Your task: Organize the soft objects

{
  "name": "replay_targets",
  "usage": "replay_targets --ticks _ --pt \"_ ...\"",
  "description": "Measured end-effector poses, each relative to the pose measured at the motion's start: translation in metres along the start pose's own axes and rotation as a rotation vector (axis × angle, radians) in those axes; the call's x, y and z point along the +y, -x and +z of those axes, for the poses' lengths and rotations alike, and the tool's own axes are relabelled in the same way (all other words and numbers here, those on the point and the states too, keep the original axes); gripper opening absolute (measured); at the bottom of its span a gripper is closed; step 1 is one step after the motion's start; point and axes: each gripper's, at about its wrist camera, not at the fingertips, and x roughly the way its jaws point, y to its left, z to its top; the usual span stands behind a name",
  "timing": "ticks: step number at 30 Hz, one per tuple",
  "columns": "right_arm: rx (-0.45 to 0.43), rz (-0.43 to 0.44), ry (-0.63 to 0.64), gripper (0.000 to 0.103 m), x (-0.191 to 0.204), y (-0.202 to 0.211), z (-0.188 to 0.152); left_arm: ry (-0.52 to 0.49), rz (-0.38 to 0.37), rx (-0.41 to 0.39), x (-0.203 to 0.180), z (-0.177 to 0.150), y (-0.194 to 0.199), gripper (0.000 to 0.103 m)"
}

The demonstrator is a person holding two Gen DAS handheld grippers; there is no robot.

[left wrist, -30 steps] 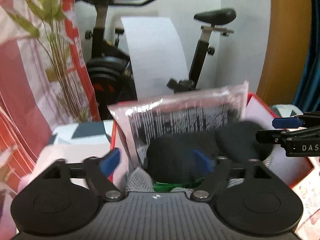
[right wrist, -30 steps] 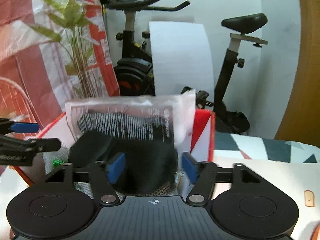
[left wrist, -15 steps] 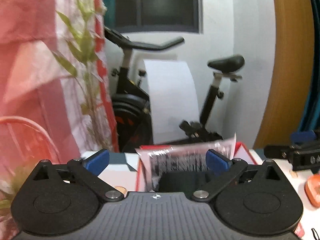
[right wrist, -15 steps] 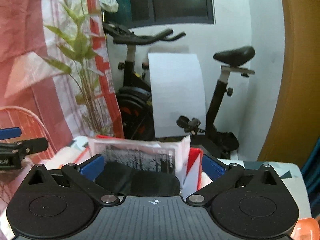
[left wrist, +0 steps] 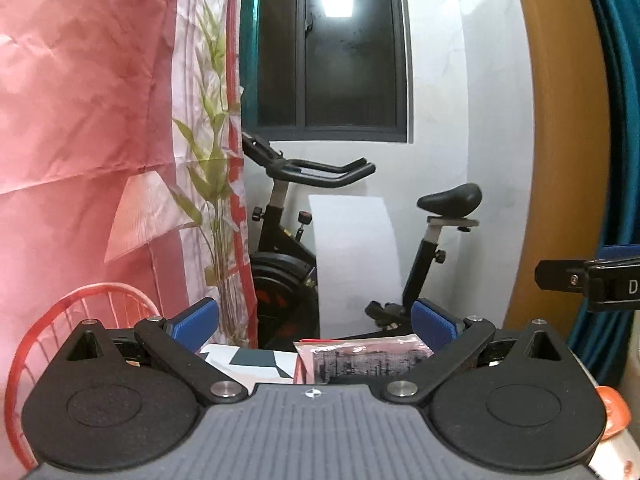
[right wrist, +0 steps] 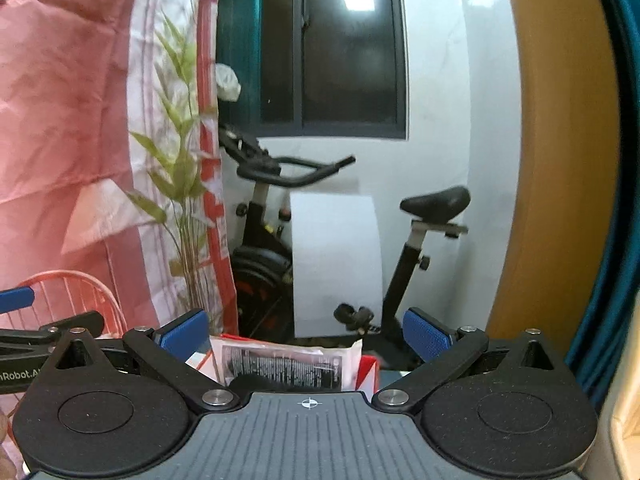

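Both wrist cameras face nearly level toward the exercise bike [left wrist: 344,248] [right wrist: 320,248] and window [left wrist: 332,48] [right wrist: 340,48], shared, well apart.

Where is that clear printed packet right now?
In both wrist views the packet stands low at centre in the red box, behind a black bundle and in front of the exercise bike.

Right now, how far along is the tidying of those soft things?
A printed plastic packet and something dark and soft already sit in the red box. Nothing is in hand: both the left gripper and the right gripper are open and empty. What remains is out of view.
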Motion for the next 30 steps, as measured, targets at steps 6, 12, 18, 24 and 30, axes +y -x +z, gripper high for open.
replay_targets --ticks 6,12,18,24,30 --pt "-0.052 0.002 -0.010 0.103 0.003 0.048 -0.002 0.027 -0.003 -0.044 0.002 0.004 0.034 0.103" --pt "-0.064 -0.018 -0.027 0.103 -0.003 0.059 -0.002 0.010 0.007 -0.042 -0.002 0.005 0.037 0.103" --pt "-0.072 -0.036 -0.026 0.103 -0.007 0.060 -0.005 0.010 0.004 -0.040 -0.002 0.003 0.039 0.103" --pt "-0.081 -0.038 -0.027 0.103 -0.009 0.062 -0.007 0.003 -0.002 -0.044 -0.002 0.003 0.041 0.103" --pt "-0.086 -0.034 -0.025 0.103 -0.009 0.064 -0.006 0.012 -0.007 -0.040 0.001 0.004 0.041 0.103"
